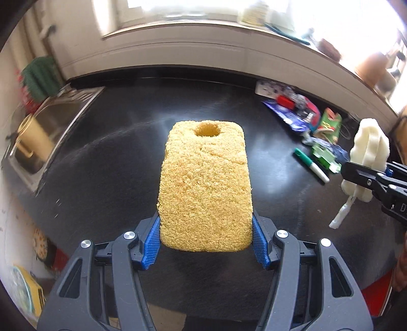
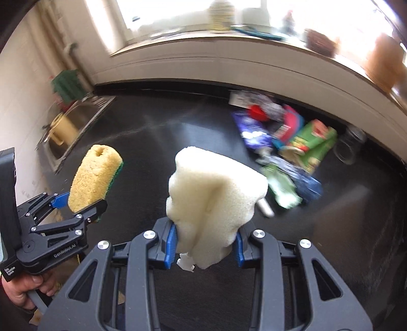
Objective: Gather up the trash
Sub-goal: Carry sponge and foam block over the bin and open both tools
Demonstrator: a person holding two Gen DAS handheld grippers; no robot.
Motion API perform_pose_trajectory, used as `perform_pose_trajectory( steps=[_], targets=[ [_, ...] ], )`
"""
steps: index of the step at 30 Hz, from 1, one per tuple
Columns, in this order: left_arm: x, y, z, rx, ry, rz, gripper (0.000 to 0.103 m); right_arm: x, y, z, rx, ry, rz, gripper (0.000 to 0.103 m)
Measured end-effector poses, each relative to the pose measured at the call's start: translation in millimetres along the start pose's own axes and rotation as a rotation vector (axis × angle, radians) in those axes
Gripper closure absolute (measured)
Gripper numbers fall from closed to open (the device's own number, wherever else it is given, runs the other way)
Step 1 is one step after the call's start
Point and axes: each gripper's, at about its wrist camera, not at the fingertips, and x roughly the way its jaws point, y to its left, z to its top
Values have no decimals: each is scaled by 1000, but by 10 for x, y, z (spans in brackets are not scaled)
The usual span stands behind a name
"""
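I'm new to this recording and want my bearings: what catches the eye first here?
The yellow sponge, with a round hole near its top, is clamped in the left gripper. The right gripper squeezes a white foam sponge. Colourful wrappers lie heaped on the black countertop behind.

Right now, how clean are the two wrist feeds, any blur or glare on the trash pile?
Left wrist view: yellow sponge sharp in the left gripper, window blown out, wrappers slightly smeared, edges bent by the fisheye. Right wrist view: white sponge in the right gripper fairly sharp, wrappers heavily motion-blurred, pale glare on the dark counter.
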Motion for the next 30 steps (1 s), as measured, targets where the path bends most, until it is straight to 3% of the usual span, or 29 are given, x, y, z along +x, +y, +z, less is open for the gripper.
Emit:
perform_pose_trajectory(
  steps=[8, 13, 17, 24, 30],
  targets=[
    [-303, 1197, -768, -288, 15, 174, 44, 426, 1664, 184, -336, 90, 240, 67],
    [-433, 1887, -1496, -472, 51, 281, 44, 698, 2919, -79, -541, 200, 413, 67],
    [-445, 2366, -2049, -616, 80, 307, 44, 932, 3661, -383, -640, 305, 496, 66],
    [-186, 2911, -2622, -731, 123, 306, 44, 1546, 4596, -830, -745, 453, 504, 65],
    [182, 3161, -2924, -770, 165, 278, 44, 2039, 4788, -1034, -783, 530, 440, 63]
  ],
)
